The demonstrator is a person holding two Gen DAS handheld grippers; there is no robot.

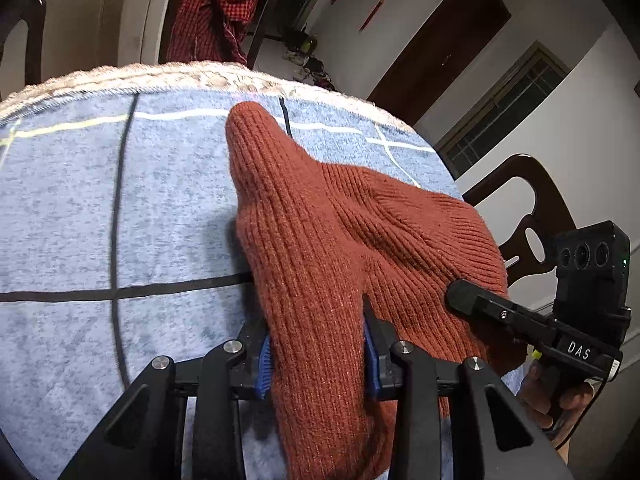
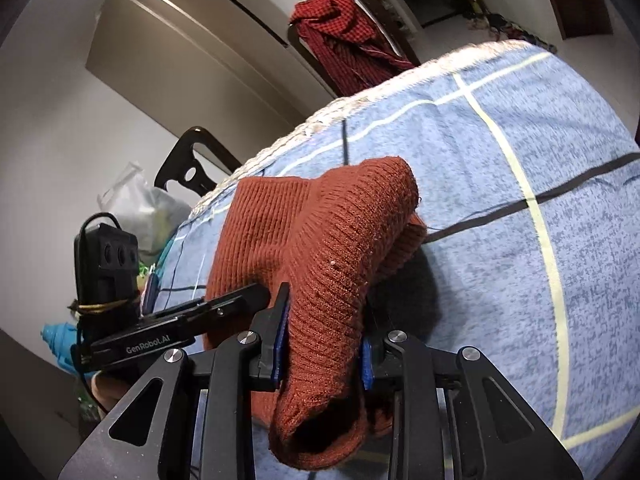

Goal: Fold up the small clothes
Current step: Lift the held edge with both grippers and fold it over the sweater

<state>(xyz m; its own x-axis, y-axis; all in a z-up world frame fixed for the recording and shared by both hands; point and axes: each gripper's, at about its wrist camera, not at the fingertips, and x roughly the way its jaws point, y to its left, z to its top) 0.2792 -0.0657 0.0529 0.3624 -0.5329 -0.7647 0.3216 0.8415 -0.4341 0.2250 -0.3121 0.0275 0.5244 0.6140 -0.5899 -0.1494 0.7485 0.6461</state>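
Note:
A rust-orange ribbed knit garment (image 1: 340,240) lies partly lifted over a table covered with a blue checked cloth (image 1: 100,200). My left gripper (image 1: 318,344) is shut on a band of the knit between its blue pads. My right gripper (image 2: 322,344) is shut on another rolled edge of the same garment (image 2: 340,248), whose open hem hangs below the jaws. The right gripper also shows in the left wrist view (image 1: 464,300), touching the knit at the right. The left gripper shows in the right wrist view (image 2: 256,292) at the knit's left side.
A dark wooden chair (image 1: 532,216) stands at the table's right edge. Another chair with a red checked cloth (image 1: 216,8) draped on it stands at the far edge. Plastic bags (image 2: 136,208) sit beyond the table's left side in the right wrist view.

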